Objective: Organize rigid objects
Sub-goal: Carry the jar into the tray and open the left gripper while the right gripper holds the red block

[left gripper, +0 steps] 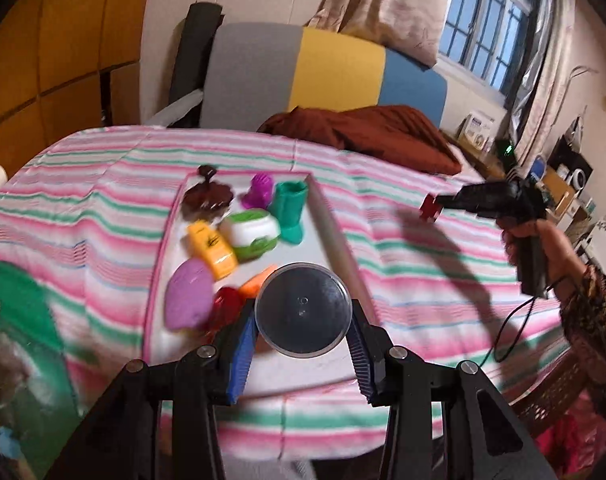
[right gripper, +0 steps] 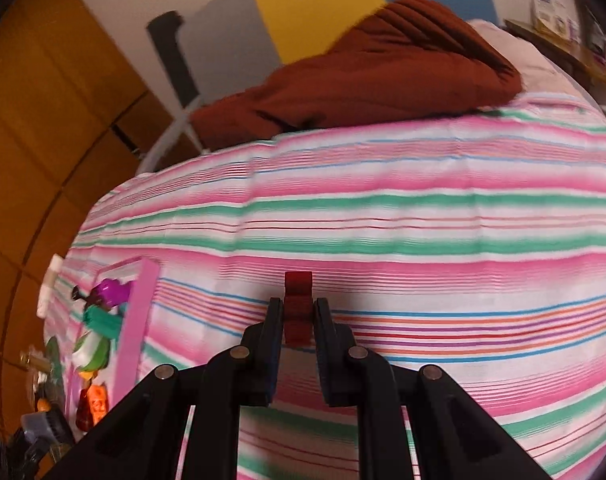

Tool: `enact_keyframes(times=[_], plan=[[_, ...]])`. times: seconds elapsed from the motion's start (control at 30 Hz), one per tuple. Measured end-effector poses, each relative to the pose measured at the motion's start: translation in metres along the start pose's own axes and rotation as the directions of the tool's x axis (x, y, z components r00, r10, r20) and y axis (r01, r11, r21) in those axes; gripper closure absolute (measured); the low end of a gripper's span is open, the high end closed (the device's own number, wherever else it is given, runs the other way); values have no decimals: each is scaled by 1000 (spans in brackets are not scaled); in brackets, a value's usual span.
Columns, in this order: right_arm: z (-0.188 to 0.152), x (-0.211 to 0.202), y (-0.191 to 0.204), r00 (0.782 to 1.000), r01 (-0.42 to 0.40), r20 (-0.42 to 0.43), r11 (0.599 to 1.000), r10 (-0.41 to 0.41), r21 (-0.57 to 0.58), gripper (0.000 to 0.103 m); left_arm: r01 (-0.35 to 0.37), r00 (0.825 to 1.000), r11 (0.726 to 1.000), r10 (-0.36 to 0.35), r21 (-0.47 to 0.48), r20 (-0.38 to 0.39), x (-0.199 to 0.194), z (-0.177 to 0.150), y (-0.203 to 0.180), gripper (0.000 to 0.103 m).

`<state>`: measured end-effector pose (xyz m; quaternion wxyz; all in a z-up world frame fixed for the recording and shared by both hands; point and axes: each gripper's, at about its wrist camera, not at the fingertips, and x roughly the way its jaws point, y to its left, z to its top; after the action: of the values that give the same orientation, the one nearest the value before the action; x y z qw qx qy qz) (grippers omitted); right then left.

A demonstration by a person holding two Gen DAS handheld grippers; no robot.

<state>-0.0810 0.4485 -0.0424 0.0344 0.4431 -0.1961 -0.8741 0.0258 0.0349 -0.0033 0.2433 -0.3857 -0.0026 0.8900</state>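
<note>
My left gripper [left gripper: 303,322] is shut on a round clear plastic cup [left gripper: 303,304], its blue pads [left gripper: 243,344] pressing both sides. The cup hangs over the near end of a white tray with a pink rim [left gripper: 335,220]. In the tray lie several toys: a brown piece [left gripper: 207,198], a purple boot [left gripper: 259,190], a green boot [left gripper: 289,208], a white-and-green tub [left gripper: 251,232], a yellow bottle [left gripper: 213,248] and a lilac shell [left gripper: 189,294]. My right gripper [right gripper: 297,305] is shut on a small red block [right gripper: 297,284] above the striped bedcover, right of the tray's pink rim [right gripper: 137,320]. The left wrist view shows that gripper [left gripper: 439,202] and the red block [left gripper: 429,208] too.
The striped bedcover [left gripper: 403,264] spreads around the tray. A rust-brown blanket [left gripper: 363,132] is heaped at the far side before a grey, yellow and blue headboard. A green see-through container [left gripper: 19,300] sits at the left. A hand [left gripper: 543,240] grips the right gripper's handle.
</note>
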Motion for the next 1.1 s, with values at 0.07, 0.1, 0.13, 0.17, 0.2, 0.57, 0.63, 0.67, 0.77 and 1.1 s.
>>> enact_keyframes(times=[0.07, 0.1, 0.13, 0.17, 0.2, 0.57, 0.63, 0.67, 0.77, 1.1], plan=[[-2, -2, 12, 1000, -15, 9, 999, 15, -37, 89, -13, 1000, 1000, 13, 9, -25, 3, -5, 1, 60], [-3, -2, 19, 1000, -21, 13, 998, 21, -60, 89, -16, 999, 1000, 17, 12, -41, 5, -7, 1, 60], [-5, -2, 26, 1000, -24, 15, 996, 26, -85, 89, -17, 999, 1000, 18, 14, -51, 6, -8, 1, 60], [-7, -1, 31, 1000, -26, 15, 994, 27, -106, 89, -15, 998, 1000, 16, 15, -66, 8, -9, 1, 60], [-9, -1, 38, 999, -29, 13, 991, 31, -131, 89, -15, 997, 1000, 16, 13, -73, 9, -10, 2, 60], [-23, 5, 67, 999, -37, 1, 971, 38, -235, 89, -48, 983, 997, 58, 64, -174, 25, -5, 2, 60], [-24, 4, 69, 999, -38, 2, 969, 39, -244, 89, -52, 979, 996, 66, 78, -192, 29, -5, -1, 60], [-24, 4, 69, 999, -36, 3, 968, 38, -248, 89, -51, 977, 995, 68, 88, -202, 32, -5, -3, 60], [-24, 3, 70, 999, -32, 5, 966, 35, -257, 89, -55, 971, 993, 77, 104, -226, 39, -4, -7, 59], [-24, 1, 73, 999, -42, 8, 963, 46, -265, 89, -86, 973, 992, 104, 97, -205, 48, 0, -17, 36]])
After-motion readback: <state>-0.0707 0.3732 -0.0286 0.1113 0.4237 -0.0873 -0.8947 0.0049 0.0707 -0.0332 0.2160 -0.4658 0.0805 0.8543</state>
